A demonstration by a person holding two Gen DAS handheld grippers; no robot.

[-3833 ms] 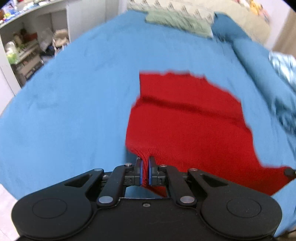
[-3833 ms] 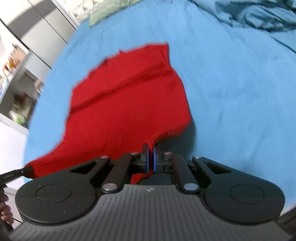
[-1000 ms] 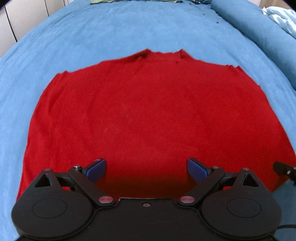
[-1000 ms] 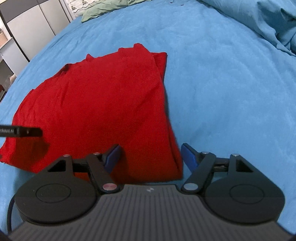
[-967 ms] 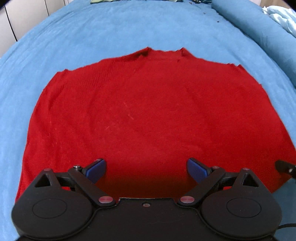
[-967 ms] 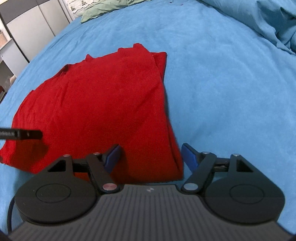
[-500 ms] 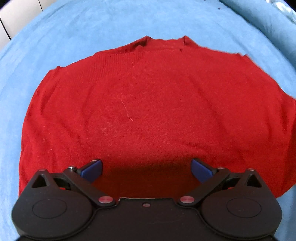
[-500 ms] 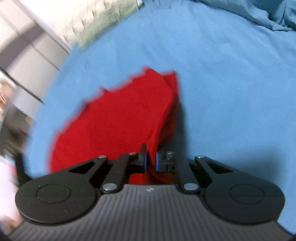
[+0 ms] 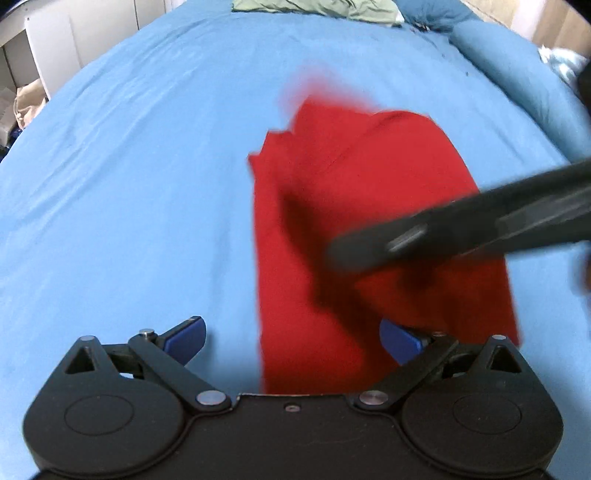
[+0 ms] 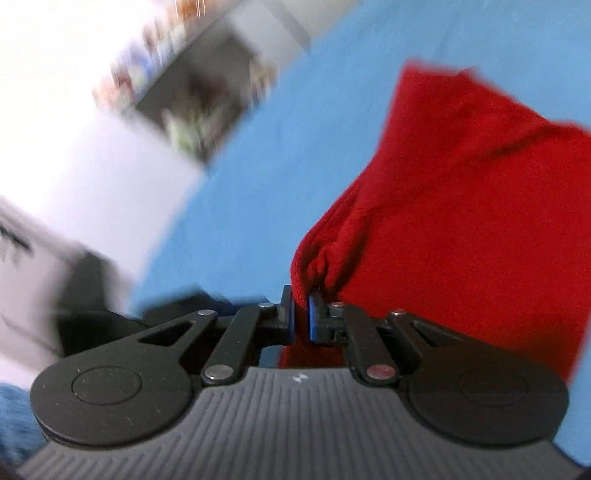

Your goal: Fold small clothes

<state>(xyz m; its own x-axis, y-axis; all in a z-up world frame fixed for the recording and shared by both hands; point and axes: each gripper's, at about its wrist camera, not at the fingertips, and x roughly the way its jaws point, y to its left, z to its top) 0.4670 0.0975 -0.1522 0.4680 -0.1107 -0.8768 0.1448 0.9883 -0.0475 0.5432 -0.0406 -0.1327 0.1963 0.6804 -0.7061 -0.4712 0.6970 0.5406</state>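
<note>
A red knit garment (image 9: 354,206) lies on the blue bedsheet (image 9: 147,166), now folded over itself into a narrower shape. My left gripper (image 9: 291,339) hovers open at its near edge; the cloth runs between the blue pads without being pinched. The right gripper's dark body (image 9: 461,225) sweeps blurred across the garment from the right. In the right wrist view my right gripper (image 10: 302,317) is shut on a bunched edge of the red garment (image 10: 461,221), lifting it off the bedsheet (image 10: 240,203).
A green cloth (image 9: 314,5) and a blue pillow (image 9: 517,62) lie at the bed's far end. White cabinets (image 9: 55,48) stand off the left edge. The right wrist view shows blurred shelving (image 10: 192,92) past the bed edge.
My right gripper closed on the garment's right edge and swung it over to the left, folding the cloth. My left gripper shifted so the garment now sits right of its centre.
</note>
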